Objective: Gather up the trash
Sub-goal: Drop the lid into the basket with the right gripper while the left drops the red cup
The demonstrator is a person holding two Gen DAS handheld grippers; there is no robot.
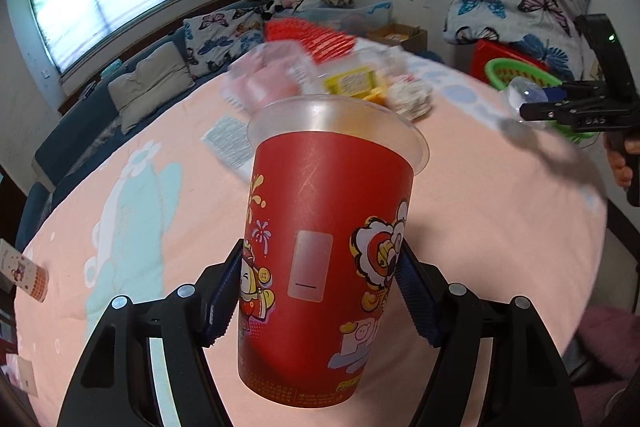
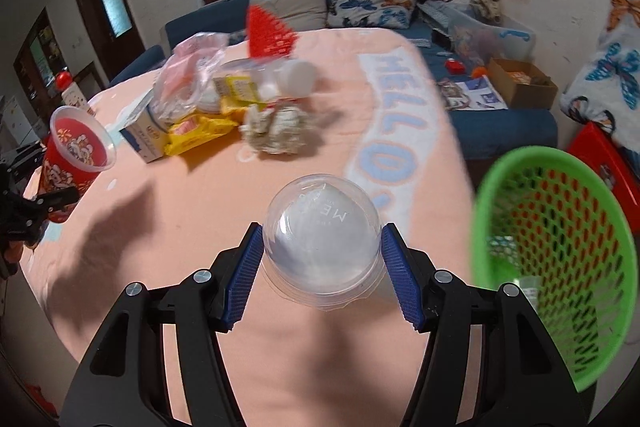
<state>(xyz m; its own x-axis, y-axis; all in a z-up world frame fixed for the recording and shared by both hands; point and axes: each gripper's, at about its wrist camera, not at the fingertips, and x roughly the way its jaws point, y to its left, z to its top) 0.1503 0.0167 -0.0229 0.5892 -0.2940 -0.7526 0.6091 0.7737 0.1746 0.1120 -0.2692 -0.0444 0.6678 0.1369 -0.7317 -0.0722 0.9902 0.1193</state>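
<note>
the left gripper [image 1: 316, 291] has its blue ribbed fingers [image 1: 218, 301] pressed against both sides of a red printed plastic cup with a clear rim [image 1: 324, 255]; the cup sits between the fingers, lifted off the peach-coloured cloth-covered surface [image 1: 500, 235], mouth pointing ahead and slightly up. the right gripper [image 2: 322, 273] has its fingers [image 2: 242, 277] closed on a clear domed plastic lid [image 2: 322, 239], dome facing forward, held clear above the surface.

a green perforated plastic basket [image 2: 560, 251] hangs just beyond the right finger of the right gripper, tilted, its mouth turned toward the gripper; a few light scraps appear to lie inside. well ahead of both pairs of fingers lies a pile of uncollected waste: a crumpled wad of paper [image 2: 278, 131], yellow wrappers [image 2: 200, 133], a clear plastic bag [image 2: 188, 79] and a small carton [image 2: 146, 141].

judgement: the step in hand is carrying two grasped items to the bin. the lid is nearer its goal. the next move likely calls for swinging the right gripper rightward over the basket rim and parting its fingers only once the lid is inside the mouth; the cup, far to the left of the basket, needs a longer crossing. the thin cup wall may deform under pressure.
</note>
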